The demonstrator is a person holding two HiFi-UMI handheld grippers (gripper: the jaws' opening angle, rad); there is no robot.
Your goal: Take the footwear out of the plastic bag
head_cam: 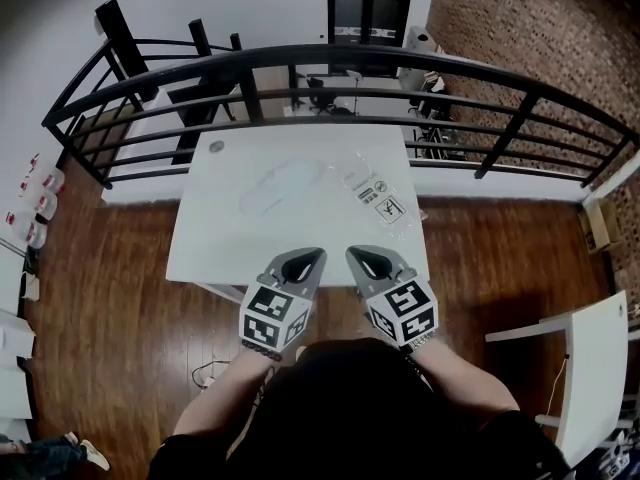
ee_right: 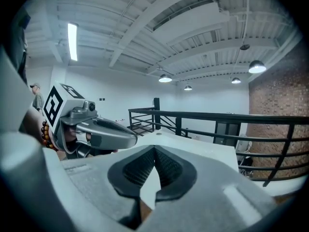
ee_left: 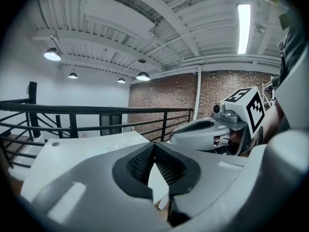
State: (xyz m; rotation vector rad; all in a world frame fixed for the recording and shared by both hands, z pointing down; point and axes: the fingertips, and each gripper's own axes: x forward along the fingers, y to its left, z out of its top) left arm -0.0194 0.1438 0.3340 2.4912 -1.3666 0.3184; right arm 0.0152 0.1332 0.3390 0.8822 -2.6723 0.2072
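Note:
On the white table lies a pale, oval piece of footwear, hard to make out against the top. Just right of it rests a clear, crumpled plastic bag with printed labels. My left gripper and right gripper hover side by side over the table's near edge, well short of both things. Both are shut with nothing between the jaws. In the left gripper view the left gripper points over the table, with the right gripper beside it. The right gripper view shows the right gripper shut too.
A black metal railing curves round the table's far side. Dark wooden floor surrounds the table. Another white table stands at the right. A person stands far off in the right gripper view.

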